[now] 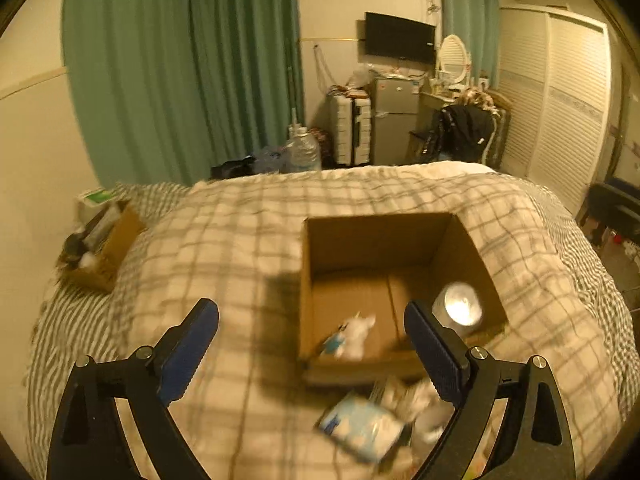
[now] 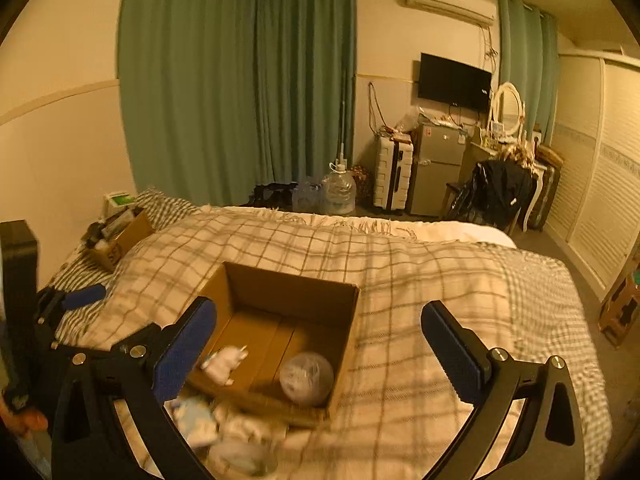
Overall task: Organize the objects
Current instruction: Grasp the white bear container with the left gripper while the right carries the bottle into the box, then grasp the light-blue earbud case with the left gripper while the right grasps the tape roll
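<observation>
- Both the left gripper [image 1: 311,354] and right gripper [image 2: 319,350] are held with fingers spread, nothing pinched
- A cardboard box [image 1: 472,256] is set on the bed [image 1: 240,240]; a white toy [image 1: 356,334] and what may be a clear ball [image 2: 306,378] are seen inside

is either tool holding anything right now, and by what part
Nothing is held. The left tool and right tool are both open and empty above the cardboard box on the bed.
</observation>
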`<action>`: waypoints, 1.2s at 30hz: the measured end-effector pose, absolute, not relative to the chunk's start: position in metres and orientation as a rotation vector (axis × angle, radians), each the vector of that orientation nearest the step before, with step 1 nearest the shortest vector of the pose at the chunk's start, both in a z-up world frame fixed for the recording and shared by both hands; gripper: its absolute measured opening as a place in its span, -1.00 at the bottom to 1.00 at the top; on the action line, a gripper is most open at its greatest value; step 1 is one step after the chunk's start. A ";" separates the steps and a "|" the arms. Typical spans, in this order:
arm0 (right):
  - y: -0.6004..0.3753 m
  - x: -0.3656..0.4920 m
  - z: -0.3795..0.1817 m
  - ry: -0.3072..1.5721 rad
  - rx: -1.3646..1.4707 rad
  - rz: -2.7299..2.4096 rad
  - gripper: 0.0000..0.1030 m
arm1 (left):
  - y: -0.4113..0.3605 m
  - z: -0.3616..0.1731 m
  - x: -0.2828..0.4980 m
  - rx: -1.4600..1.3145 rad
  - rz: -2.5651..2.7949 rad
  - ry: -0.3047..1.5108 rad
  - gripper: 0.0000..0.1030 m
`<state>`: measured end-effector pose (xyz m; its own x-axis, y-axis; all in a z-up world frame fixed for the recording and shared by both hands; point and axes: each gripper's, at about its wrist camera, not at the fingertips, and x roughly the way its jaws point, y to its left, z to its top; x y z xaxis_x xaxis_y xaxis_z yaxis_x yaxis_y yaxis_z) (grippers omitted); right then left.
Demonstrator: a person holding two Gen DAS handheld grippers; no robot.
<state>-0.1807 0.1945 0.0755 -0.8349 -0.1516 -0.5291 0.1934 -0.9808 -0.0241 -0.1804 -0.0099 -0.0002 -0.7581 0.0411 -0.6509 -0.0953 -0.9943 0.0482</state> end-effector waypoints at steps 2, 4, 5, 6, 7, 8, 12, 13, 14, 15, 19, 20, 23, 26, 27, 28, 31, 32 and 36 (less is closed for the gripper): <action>0.197 -0.160 0.083 0.127 0.799 -2.835 0.99 | -0.018 0.002 -0.162 -1.074 2.885 0.112 0.87; 0.200 -0.140 0.086 0.134 0.815 -2.818 0.99 | -0.022 0.002 -0.146 -1.093 2.902 0.126 0.87; 0.202 -0.131 0.086 0.136 0.827 -2.807 0.99 | -0.025 0.001 -0.138 -1.094 2.914 0.131 0.87; 0.202 -0.121 0.083 0.143 0.836 -2.799 0.99 | -0.025 0.000 -0.132 -1.094 2.920 0.136 0.87; 0.202 -0.112 0.079 0.153 0.839 -2.795 0.99 | -0.025 -0.003 -0.124 -1.091 2.925 0.143 0.87; 0.202 -0.107 0.075 0.161 0.839 -2.795 0.99 | -0.024 -0.005 -0.117 -1.089 2.929 0.150 0.87; 0.193 -0.091 0.033 0.216 0.911 -2.782 0.99 | -0.016 -0.029 -0.100 -1.118 2.955 0.175 0.87; 0.190 -0.091 0.020 0.230 0.947 -2.791 0.99 | -0.013 -0.038 -0.097 -1.132 2.963 0.182 0.87; 0.188 -0.092 0.008 0.250 0.974 -2.801 0.99 | -0.011 -0.046 -0.095 -1.149 2.962 0.181 0.87; 0.184 -0.092 -0.010 0.287 1.005 -2.807 0.99 | -0.009 -0.058 -0.093 -1.178 2.946 0.170 0.87; 0.183 -0.096 -0.058 0.355 1.093 -2.803 0.99 | -0.008 -0.095 -0.088 -1.294 2.879 0.113 0.87; 0.183 -0.097 -0.066 0.344 1.115 -2.794 0.99 | -0.008 -0.104 -0.087 -1.327 2.858 0.104 0.88; 0.191 -0.102 -0.079 0.277 1.164 -2.784 0.99 | -0.005 -0.123 -0.089 -1.394 2.788 0.101 0.87; 0.196 -0.105 -0.083 0.216 1.188 -2.779 0.99 | 0.002 -0.132 -0.094 -1.430 2.767 0.144 0.86; 0.198 -0.106 -0.085 0.200 1.198 -2.777 0.99 | 0.003 -0.133 -0.096 -1.428 2.756 0.138 0.86; 0.198 -0.108 -0.085 0.194 1.204 -2.776 0.99 | 0.003 -0.134 -0.097 -1.428 2.747 0.130 0.86; 0.194 -0.107 -0.085 0.204 1.203 -2.782 0.99 | 0.003 -0.138 -0.102 -1.422 2.701 0.076 0.68; 0.192 -0.106 -0.085 0.215 1.199 -2.784 0.99 | 0.003 -0.138 -0.102 -1.415 2.677 0.051 0.34; 0.186 -0.104 -0.082 0.263 1.182 -2.786 0.99 | 0.003 -0.133 -0.098 -1.398 2.629 -0.002 -0.02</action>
<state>-0.1043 0.1855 -0.0817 -0.6924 -0.0277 -0.7209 0.1620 -0.9797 -0.1180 -0.0984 0.0034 -0.1330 -0.5490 0.1447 -0.8232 -0.1435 -0.9866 -0.0777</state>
